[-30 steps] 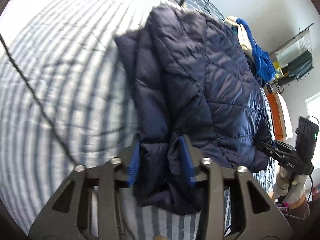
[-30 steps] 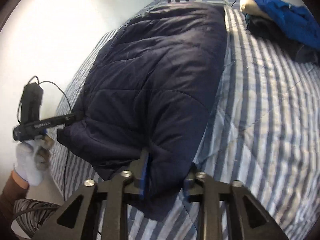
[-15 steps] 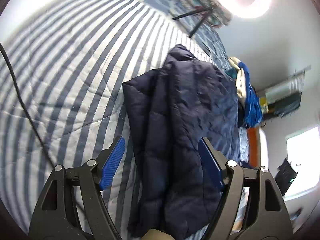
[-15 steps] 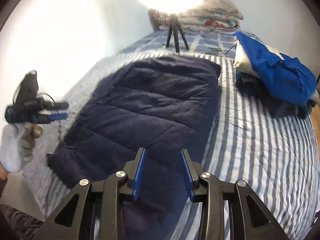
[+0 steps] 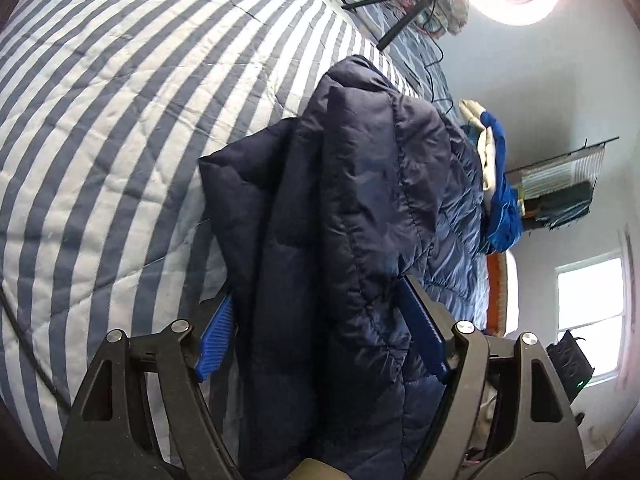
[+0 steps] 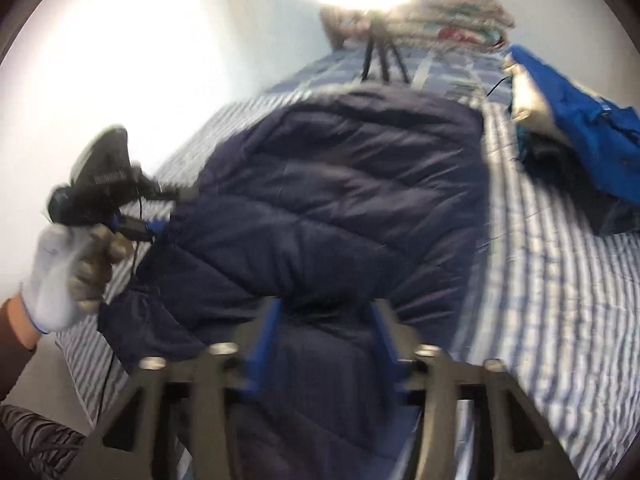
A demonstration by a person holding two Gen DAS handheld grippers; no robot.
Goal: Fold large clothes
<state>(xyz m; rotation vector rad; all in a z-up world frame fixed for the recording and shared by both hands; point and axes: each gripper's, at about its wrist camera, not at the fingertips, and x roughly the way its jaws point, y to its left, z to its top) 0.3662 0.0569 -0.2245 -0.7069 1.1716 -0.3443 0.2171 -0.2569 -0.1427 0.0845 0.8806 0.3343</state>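
A navy quilted puffer jacket (image 5: pixel 360 208) lies folded lengthwise on a blue-and-white striped bedspread (image 5: pixel 120 128). My left gripper (image 5: pixel 320 340) is open, its blue pads on either side of the jacket's near end. In the blurred right wrist view the jacket (image 6: pixel 340 208) fills the middle. My right gripper (image 6: pixel 324 340) is open above the jacket's near edge. The left gripper (image 6: pixel 156 216), held in a white-gloved hand, sits at the jacket's left edge.
A pile of blue and cream clothes (image 6: pixel 572 128) lies at the bed's right side. A tripod (image 6: pixel 380 52) with a bright ring light stands at the far end by folded bedding (image 6: pixel 452 16). A black cable (image 5: pixel 28 344) crosses the bedspread. Wall shelves (image 5: pixel 560 188) and a window show to the right.
Both grippers have let go of the jacket and opened. They pulled back and lifted, then the left gripper came down around the jacket's near end.
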